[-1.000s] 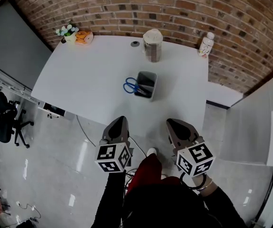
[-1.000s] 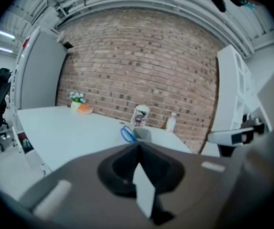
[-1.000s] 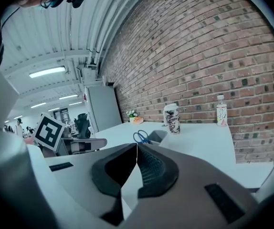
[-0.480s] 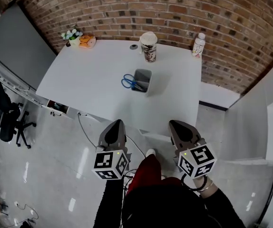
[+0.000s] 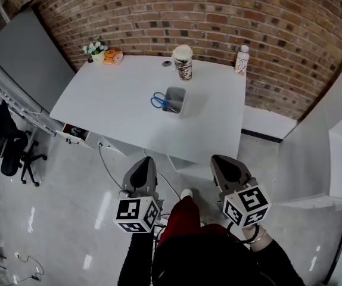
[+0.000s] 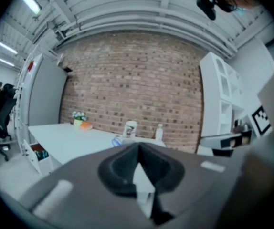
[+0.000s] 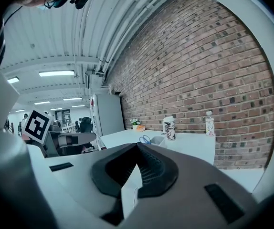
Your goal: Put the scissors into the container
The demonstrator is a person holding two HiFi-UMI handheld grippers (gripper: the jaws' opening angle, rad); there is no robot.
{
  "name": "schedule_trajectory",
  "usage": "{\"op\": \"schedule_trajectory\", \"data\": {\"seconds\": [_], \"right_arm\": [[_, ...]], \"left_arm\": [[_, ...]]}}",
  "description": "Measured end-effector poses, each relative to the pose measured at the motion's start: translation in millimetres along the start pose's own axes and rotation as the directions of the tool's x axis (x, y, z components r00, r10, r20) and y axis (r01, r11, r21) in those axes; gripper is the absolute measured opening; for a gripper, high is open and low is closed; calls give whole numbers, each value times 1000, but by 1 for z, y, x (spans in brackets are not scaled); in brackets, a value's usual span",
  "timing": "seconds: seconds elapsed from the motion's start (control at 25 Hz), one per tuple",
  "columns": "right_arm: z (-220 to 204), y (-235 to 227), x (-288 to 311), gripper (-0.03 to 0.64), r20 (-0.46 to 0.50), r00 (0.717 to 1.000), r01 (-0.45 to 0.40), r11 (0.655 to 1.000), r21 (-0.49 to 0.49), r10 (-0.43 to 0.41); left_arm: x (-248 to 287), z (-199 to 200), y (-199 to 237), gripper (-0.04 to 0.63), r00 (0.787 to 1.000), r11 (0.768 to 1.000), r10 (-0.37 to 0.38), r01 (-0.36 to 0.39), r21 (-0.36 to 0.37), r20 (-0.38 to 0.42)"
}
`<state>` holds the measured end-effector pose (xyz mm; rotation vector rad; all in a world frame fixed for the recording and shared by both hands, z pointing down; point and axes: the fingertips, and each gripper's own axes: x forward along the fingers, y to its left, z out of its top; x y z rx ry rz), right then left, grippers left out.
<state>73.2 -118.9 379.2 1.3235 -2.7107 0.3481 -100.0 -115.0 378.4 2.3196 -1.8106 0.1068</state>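
My left gripper (image 5: 145, 161) and right gripper (image 5: 220, 159) are both pressed fully together with nothing between the jaws. I hold them low, well back from the white table (image 5: 111, 106). The scissors (image 5: 158, 100) sit in the grey container (image 5: 179, 107) near the table's middle — blue handles leaning out over its left rim.

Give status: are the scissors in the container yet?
Looks done: the scissors seem to stand in the container, blue handles sticking out over its left rim. In hand: nothing. The left gripper and right gripper have shut, empty jaws, held over the floor short of the table. Left to do: nothing apparent.
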Motion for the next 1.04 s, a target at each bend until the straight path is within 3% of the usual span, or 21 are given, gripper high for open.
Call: {"op": "schedule_trajectory", "data": {"seconds": [1.04], "right_arm": [[8,32,-70,8,58,997,-53,999,-12,54]], "left_arm": [[-78,14,-53,3,999,1000,-13,12,27,41]]}}
